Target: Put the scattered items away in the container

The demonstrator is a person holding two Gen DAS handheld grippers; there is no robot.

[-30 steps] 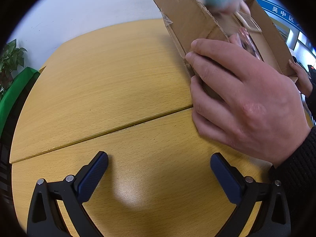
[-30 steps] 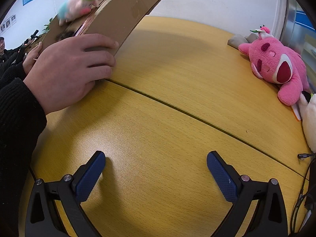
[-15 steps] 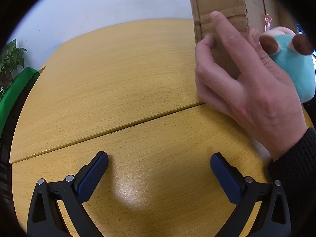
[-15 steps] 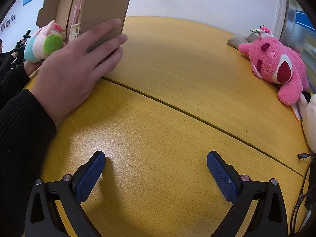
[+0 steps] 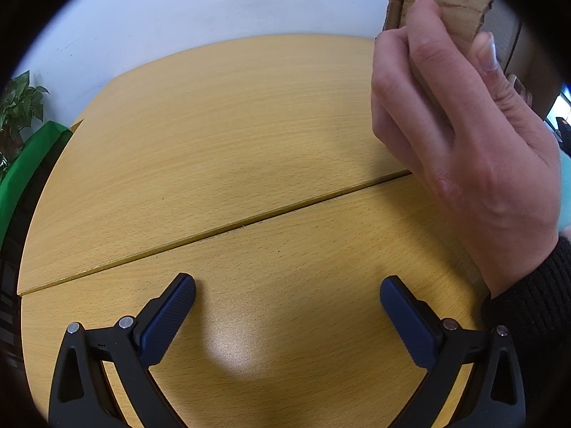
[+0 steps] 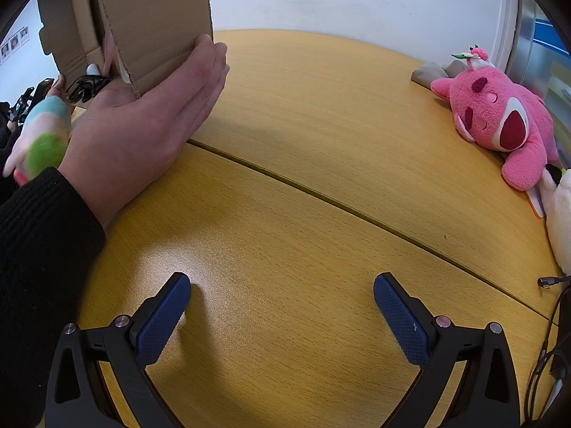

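Left claw (image 5: pixel 287 294): blue-padded fingers spread wide, nothing between them, hanging low over bare wood.
Right claw (image 6: pixel 282 292): likewise spread wide and holding nothing, over the near part of the surface.
Surface (image 5: pixel 214 135): pale yellow wood, rounded at the far edge, with a seam running across it; both views show this seam.
Cardboard box (image 6: pixel 157 18): tipped up on end at the surface's edge. The right view shows its open inside and torn flap; the left view (image 5: pixel 449 3) shows only a ragged edge of it at the top right.
Hand (image 6: pixel 150 107): a bare hand in a black knitted sleeve (image 6: pixel 39 249), flat against the box's side. The left view gives the back of the hand (image 5: pixel 474 149), fingers curled on the cardboard.
Sunglasses (image 6: pixel 85 87): dark pair, at the box's open mouth beside the hand; right view only.
Small soft toy (image 6: pixel 41 139): pale blue, pink and green, blurred, left of the wrist, outside the box. The left view shows only a sliver of pale blue at its right rim.
Pink plush bear (image 6: pixel 499 121): lying on the far right of the surface, well apart from the box; right view only.
White plush (image 6: pixel 560 214): partly seen, just beside the bear.
Cables (image 6: pixel 551 339): at the right edge, right view only.
Potted plant (image 5: pixel 18 114): far left, beside something green; left view only.
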